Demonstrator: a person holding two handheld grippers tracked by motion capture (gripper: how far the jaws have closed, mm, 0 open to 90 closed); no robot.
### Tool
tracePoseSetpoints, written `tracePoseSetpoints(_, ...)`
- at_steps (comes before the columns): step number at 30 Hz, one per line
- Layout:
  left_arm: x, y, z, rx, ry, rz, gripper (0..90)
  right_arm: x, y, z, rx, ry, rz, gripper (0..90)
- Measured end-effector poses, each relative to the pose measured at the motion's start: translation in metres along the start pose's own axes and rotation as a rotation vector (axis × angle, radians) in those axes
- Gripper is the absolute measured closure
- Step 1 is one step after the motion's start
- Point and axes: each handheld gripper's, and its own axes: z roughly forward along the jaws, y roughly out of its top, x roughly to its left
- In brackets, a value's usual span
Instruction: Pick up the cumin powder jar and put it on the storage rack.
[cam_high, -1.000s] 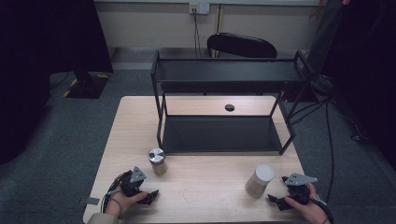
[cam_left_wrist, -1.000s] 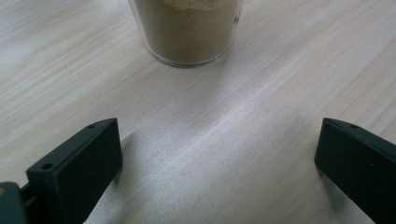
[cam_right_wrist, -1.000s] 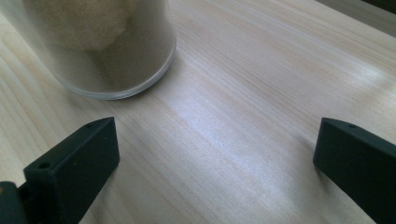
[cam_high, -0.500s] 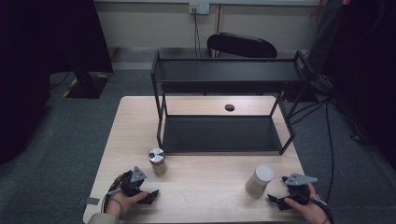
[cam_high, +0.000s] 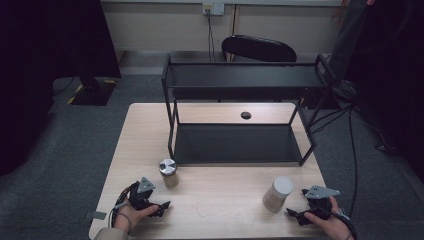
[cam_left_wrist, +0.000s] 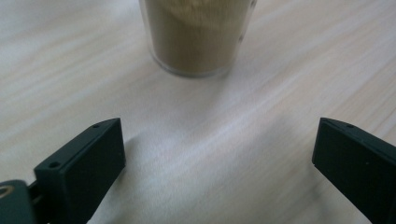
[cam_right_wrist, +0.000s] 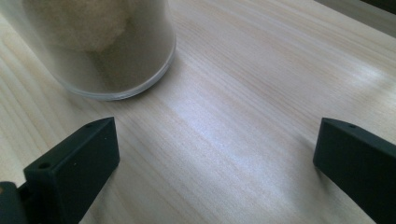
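Resting low on the pale wooden bench (cam_high: 220, 200), the left claw (cam_high: 161, 207) has its jaws spread wide with nothing between them. In the left gripper view the small jar (cam_left_wrist: 198, 35) of brown powder stands upright just ahead of the left claw (cam_left_wrist: 217, 158), a little off the jaws, with bare wood between. In the high view the same jar (cam_high: 168, 172), with its silver lid, sits just beyond and slightly to the right of that claw.

The right claw (cam_high: 294, 214) is likewise wide open and holds nothing. In the right gripper view the wider clear canister (cam_right_wrist: 95, 46), filled with something pale, stands ahead of the right claw (cam_right_wrist: 217, 161) and toward its left jaw, close but not touching. In the high view the canister (cam_high: 278, 193) stands just beside that claw. A black two-tier shelf (cam_high: 240, 150) stands farther off, beyond both claws.
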Motion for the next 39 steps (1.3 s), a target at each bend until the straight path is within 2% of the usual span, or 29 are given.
tracePoseSetpoints(2, -0.002, -0.001, 0.000, -0.029, 0.010, -0.012, 1.1, 0.000, 0.000, 0.000, 0.000, 0.000, 0.000, 0.0)
tracePoseSetpoints(8, -0.006, 0.004, 0.000, -0.064, 0.034, -0.014, 1.1, 0.000, 0.000, 0.000, 0.000, -0.001, 0.001, 0.0)
tracePoseSetpoints(13, -0.007, 0.013, 0.005, -0.060, 0.041, -0.018, 1.0, 0.000, 0.000, 0.000, 0.000, -0.001, 0.001, 0.0)
tracePoseSetpoints(17, -0.011, 0.016, 0.010, -0.077, 0.055, -0.027, 1.0, 0.000, 0.000, 0.000, -0.001, -0.001, 0.002, 0.0)
tracePoseSetpoints(27, -0.008, 0.028, 0.020, -0.086, 0.058, -0.048, 1.1, 0.001, 0.000, 0.001, -0.001, -0.004, 0.005, 0.0)
tracePoseSetpoints(35, -0.005, 0.036, 0.026, -0.076, 0.050, -0.037, 1.5, 0.001, 0.000, 0.001, -0.001, -0.005, 0.005, 0.0)
tracePoseSetpoints(39, -0.007, 0.040, 0.030, -0.076, 0.053, -0.023, 4.6, 0.001, 0.000, 0.001, -0.001, -0.004, 0.005, 0.0)
